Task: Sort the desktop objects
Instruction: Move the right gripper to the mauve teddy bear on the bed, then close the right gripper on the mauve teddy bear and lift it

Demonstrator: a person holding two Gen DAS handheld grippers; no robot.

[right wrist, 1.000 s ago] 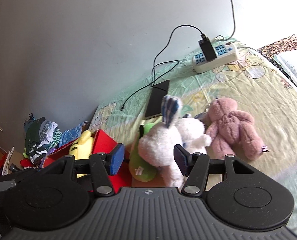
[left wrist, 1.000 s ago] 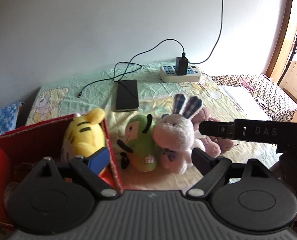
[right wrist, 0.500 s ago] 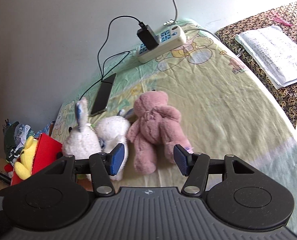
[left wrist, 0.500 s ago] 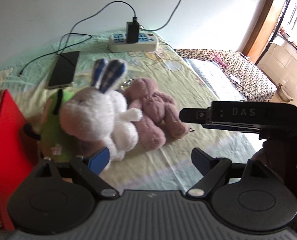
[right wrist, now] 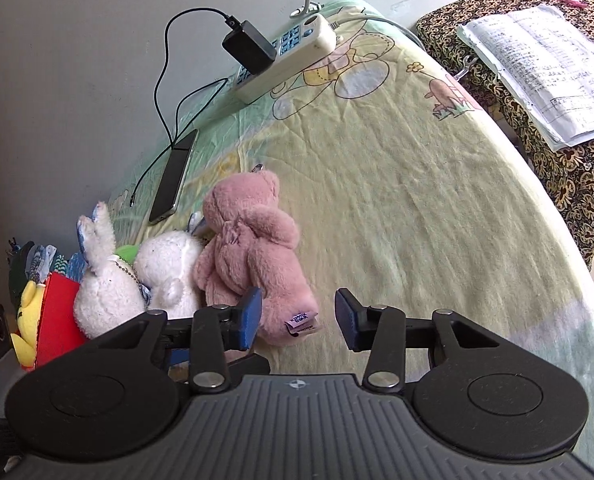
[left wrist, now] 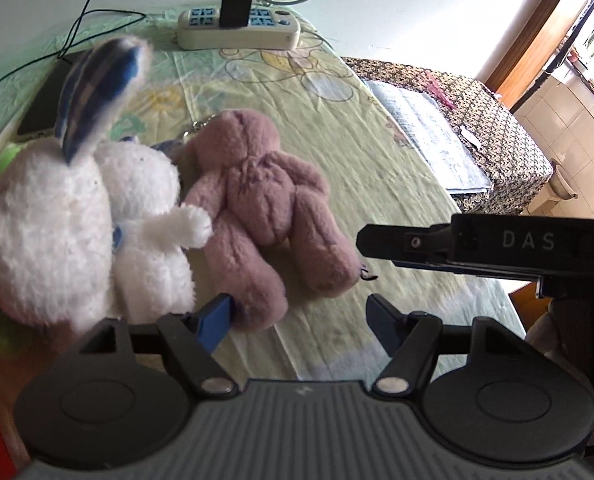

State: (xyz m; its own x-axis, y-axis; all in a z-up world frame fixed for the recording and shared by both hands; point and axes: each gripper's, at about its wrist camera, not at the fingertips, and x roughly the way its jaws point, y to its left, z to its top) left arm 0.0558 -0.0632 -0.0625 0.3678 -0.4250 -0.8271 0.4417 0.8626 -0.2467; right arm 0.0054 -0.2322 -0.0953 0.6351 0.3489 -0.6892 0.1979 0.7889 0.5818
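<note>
Plush toys crowd one side of a counter draped in a pale green and yellow cartoon-print cloth (right wrist: 397,184). A shaggy pink teddy bear (right wrist: 253,256) lies face down, limbs splayed, a small purple label sewn at one foot. Pressed against it sits a fluffy white rabbit (left wrist: 81,216), round-bodied, its long ear lined with blue plaid; a bead chain hangs at its neck in the right wrist view. A sliver of a green plush toy (right wrist: 127,252) shows behind the rabbit.

At the edge of the group stands a red cardboard box (right wrist: 57,320) with a yellow plush toy (right wrist: 27,320) inside, its head poking above the rim.

The left gripper (left wrist: 299,318) hovers low over the cloth with its jaws spread wide and nothing between them; its blue-padded left finger sits just at the bear's near leg. The right gripper (right wrist: 297,320) is likewise wide open and empty, its left pad close beside the bear's labelled foot, the gap between the fingers over bare cloth to the bear's right.

Farther back lie a flat black phone (right wrist: 173,176) with a thin black cable, and a cream power strip (left wrist: 239,32) carrying a boxy black charger (left wrist: 237,0). Papers (right wrist: 537,64) rest on a neighbouring surface covered in dark patterned fabric.
</note>
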